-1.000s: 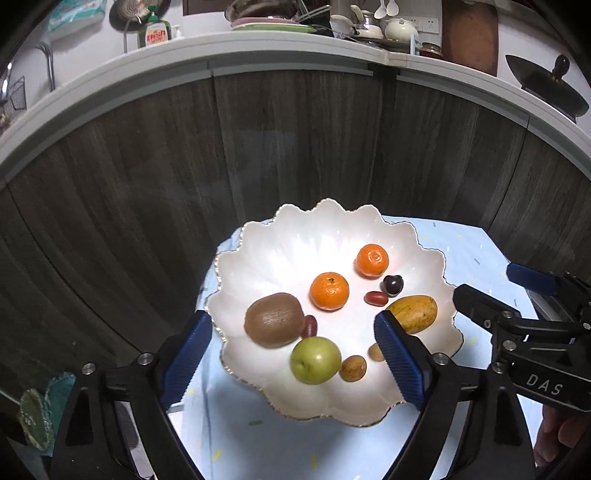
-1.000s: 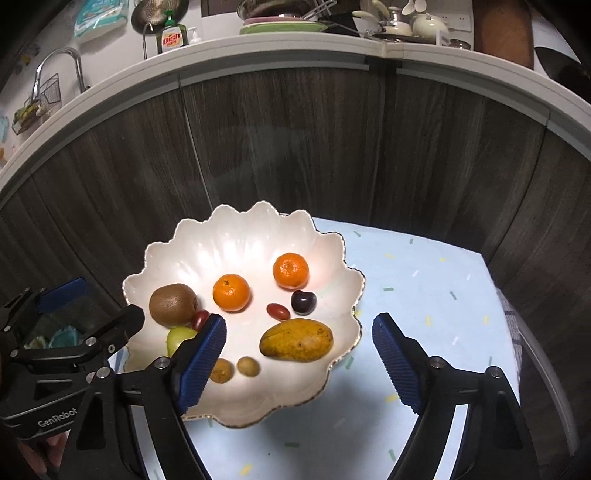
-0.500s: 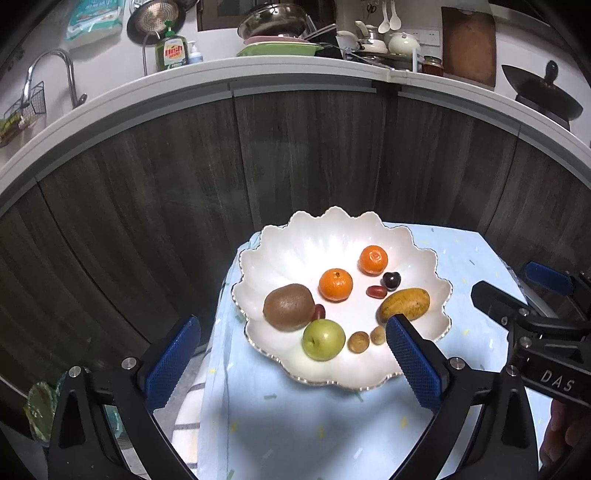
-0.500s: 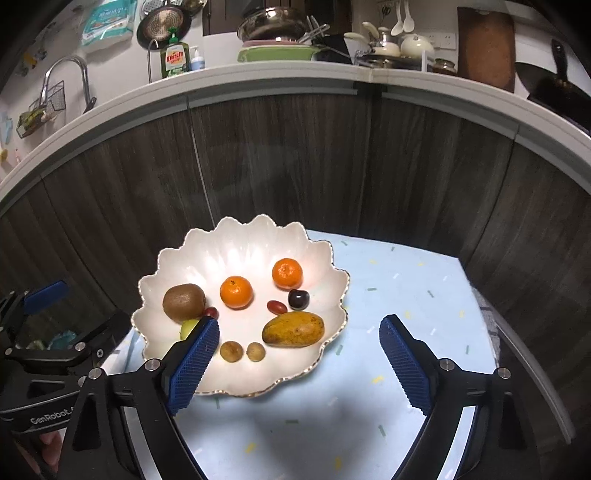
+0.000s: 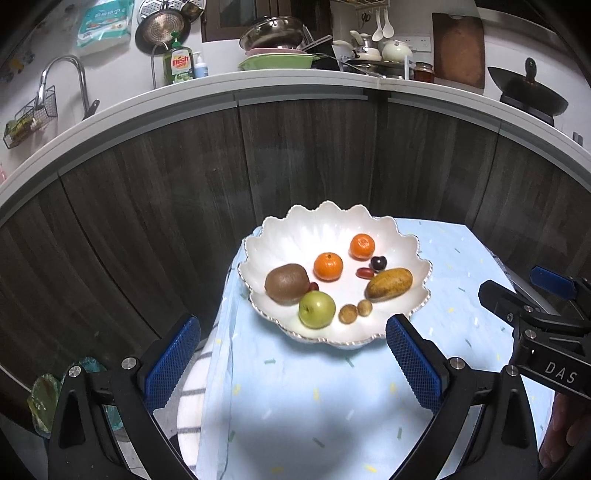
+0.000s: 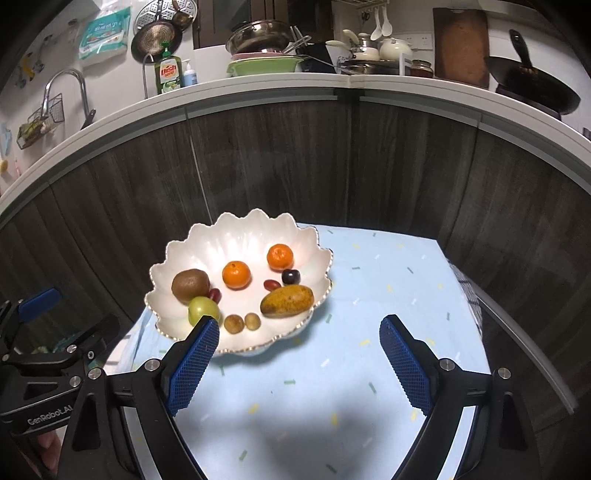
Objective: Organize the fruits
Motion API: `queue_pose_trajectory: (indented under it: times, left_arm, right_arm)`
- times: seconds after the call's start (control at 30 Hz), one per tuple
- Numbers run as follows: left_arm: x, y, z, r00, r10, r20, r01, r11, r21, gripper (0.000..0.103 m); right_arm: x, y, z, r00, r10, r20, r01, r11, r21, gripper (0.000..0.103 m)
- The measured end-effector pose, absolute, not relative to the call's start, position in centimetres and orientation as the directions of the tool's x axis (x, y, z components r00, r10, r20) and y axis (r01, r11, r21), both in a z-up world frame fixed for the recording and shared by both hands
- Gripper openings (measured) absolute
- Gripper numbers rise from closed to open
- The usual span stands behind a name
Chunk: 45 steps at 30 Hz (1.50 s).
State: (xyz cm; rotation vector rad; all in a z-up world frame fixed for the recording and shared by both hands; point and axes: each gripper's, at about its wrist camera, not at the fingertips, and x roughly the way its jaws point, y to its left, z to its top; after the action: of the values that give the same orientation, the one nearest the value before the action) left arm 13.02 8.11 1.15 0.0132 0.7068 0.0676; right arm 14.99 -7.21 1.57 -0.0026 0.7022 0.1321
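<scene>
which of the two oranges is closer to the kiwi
The orange in the middle of the white plate, just right of the kiwi. The other orange sits farther back and right, beside the dark plum.

Home kitchen; faucet (image 5: 64, 79); dish soap (image 5: 178, 65); wok (image 5: 527, 94); stacked pans (image 6: 258, 35).

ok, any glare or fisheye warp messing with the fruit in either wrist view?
Left wrist view: a bright highlight washes the white scalloped plate behind the two tangerines; the fruit itself stays sharp. Right wrist view: same glare on the plate's back wall; the white countertop edge bows into an arc, and corners vignette black.
</scene>
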Motion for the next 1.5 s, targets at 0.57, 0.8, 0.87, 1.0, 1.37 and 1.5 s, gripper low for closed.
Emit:
queue_pose_trajectory:
  times: [0.57,0.8,0.87,1.0,1.37,1.5]
  left_arm:
    - [7.2,6.4,-0.2,0.755,0.050,-0.654,-0.030,0.999,0.041,0.102]
    - [4.9,5.8,-1.0,0.748,0.042,-0.662,-0.017,0.999,0.043,0.102]
    - [4.2,5.7,-1.1,0.745,0.045,-0.666,-0.009,0.998,0.057,0.102]
    - [2.8,6.0,-1.4,0.743,0.044,-0.668,-0.011,0.999,0.053,0.102]
    - [0.9,6.6,-1.1,0.766,0.042,-0.641,-0.037,0.999,0.021,0.102]
    - [0.6,6.7,-1.2,0.770,0.040,-0.637,-0.038,0.999,0.017,0.102]
  right_arm:
    - [8.9,-10.0,-0.3,0.760,0.072,-0.646,-0.052,0.997,0.049,0.090]
    - [6.4,-10.7,-0.7,0.770,0.055,-0.635,-0.032,0.998,0.048,0.090]
    - [5.7,-10.7,-0.7,0.773,0.048,-0.633,-0.029,0.999,0.041,0.090]
    - [4.2,-10.7,-0.9,0.767,0.059,-0.639,-0.034,0.998,0.052,0.090]
    - [1.6,-10.2,-1.3,0.750,0.095,-0.655,-0.047,0.995,0.090,0.091]
    - [1.1,-10.3,-1.7,0.743,0.091,-0.663,-0.042,0.995,0.090,0.091]
